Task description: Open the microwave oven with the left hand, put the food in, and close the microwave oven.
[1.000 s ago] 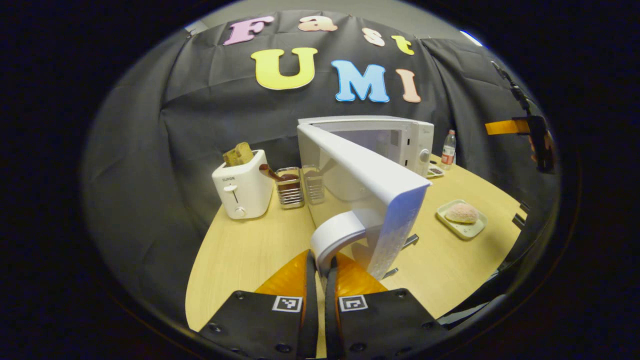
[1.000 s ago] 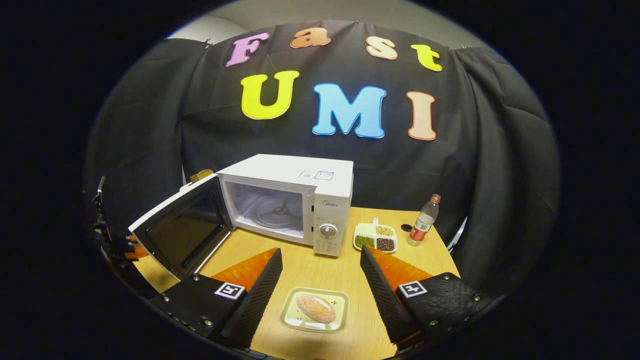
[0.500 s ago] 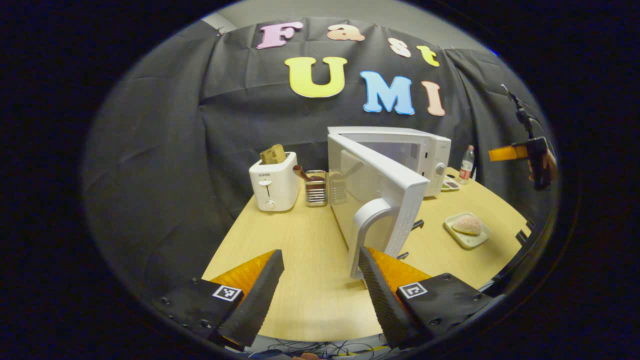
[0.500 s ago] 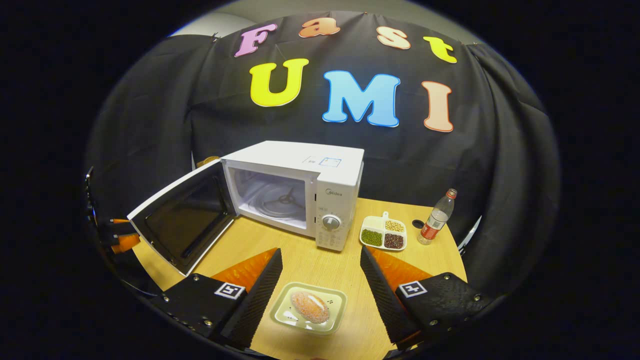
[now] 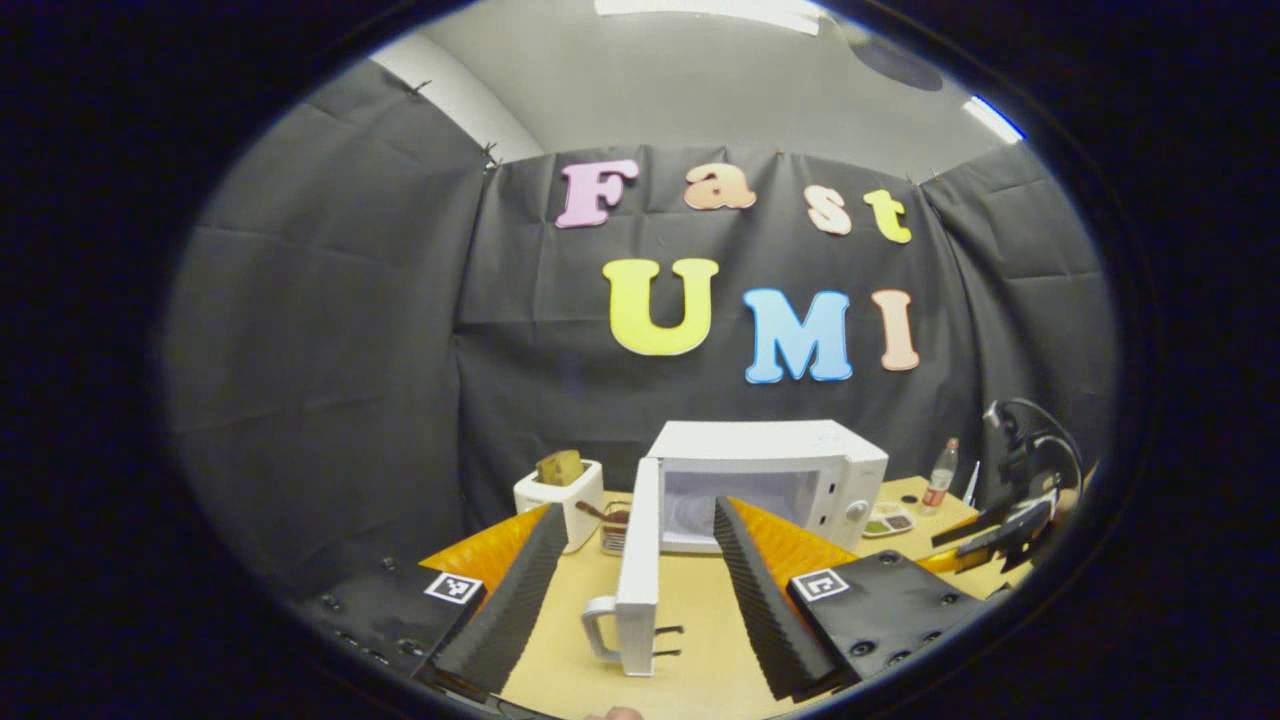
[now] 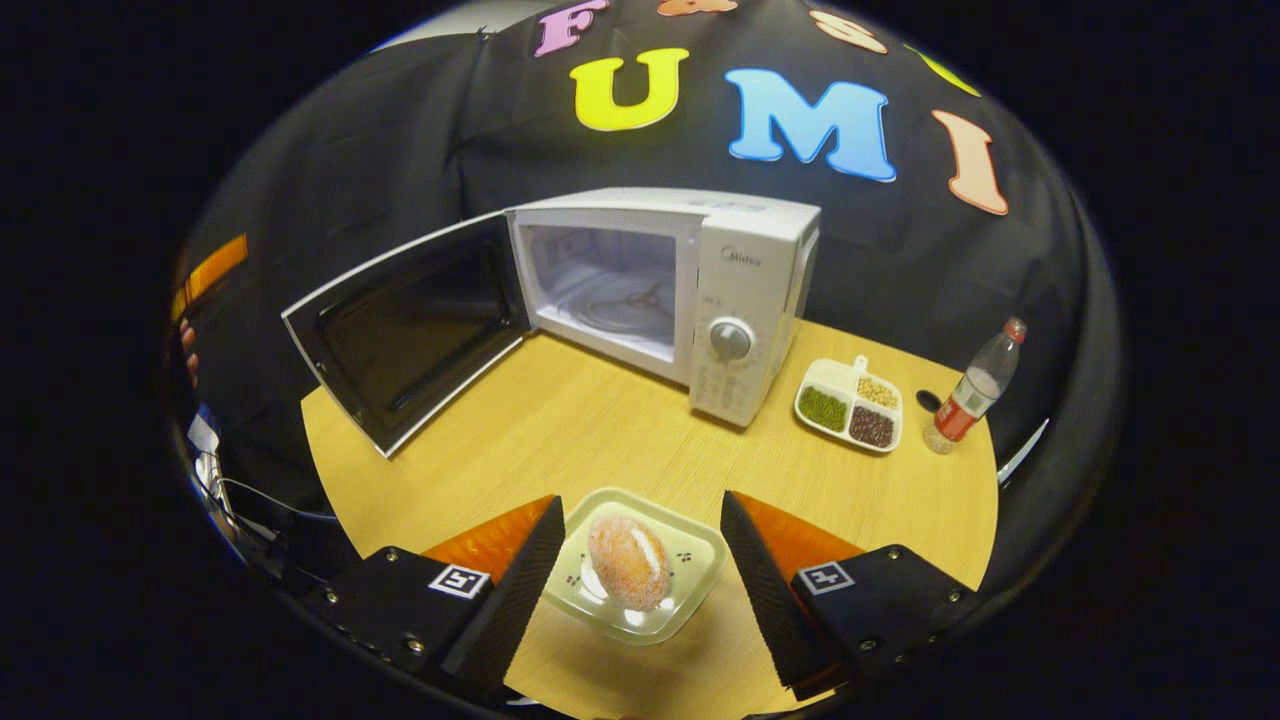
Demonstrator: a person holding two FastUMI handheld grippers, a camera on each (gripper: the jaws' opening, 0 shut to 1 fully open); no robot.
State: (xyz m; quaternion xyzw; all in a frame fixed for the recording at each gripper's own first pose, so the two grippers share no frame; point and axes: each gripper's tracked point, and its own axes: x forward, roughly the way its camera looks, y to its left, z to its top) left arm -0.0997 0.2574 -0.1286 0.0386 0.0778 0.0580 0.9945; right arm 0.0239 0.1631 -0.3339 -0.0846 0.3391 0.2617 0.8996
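Moved: left hand-held gripper [image 5: 632, 590] has let go of the door handle [image 5: 598, 628] and pulled back and up, its fingers now spread; right hand-held gripper [image 6: 640, 570] has come down over the food.
Food: round bread roll [image 6: 629, 561] on a pale tray [image 6: 694, 556], at the near edge of the surface [image 6: 600, 430], between the right fingers, which stand apart without touching it.
Microwave: white oven [image 6: 700, 290] at the back of the surface, door [image 6: 405, 335] swung wide to its left, cavity and turntable in sight.
Left view: door [image 5: 638, 560] seen edge-on between the open fingers, not touched.
Nearby: divided dish [image 6: 850, 407] of beans and bottle [image 6: 973, 385] right of the oven; toaster [image 5: 560, 495] with bread and a holder [image 5: 615, 527] to its left.
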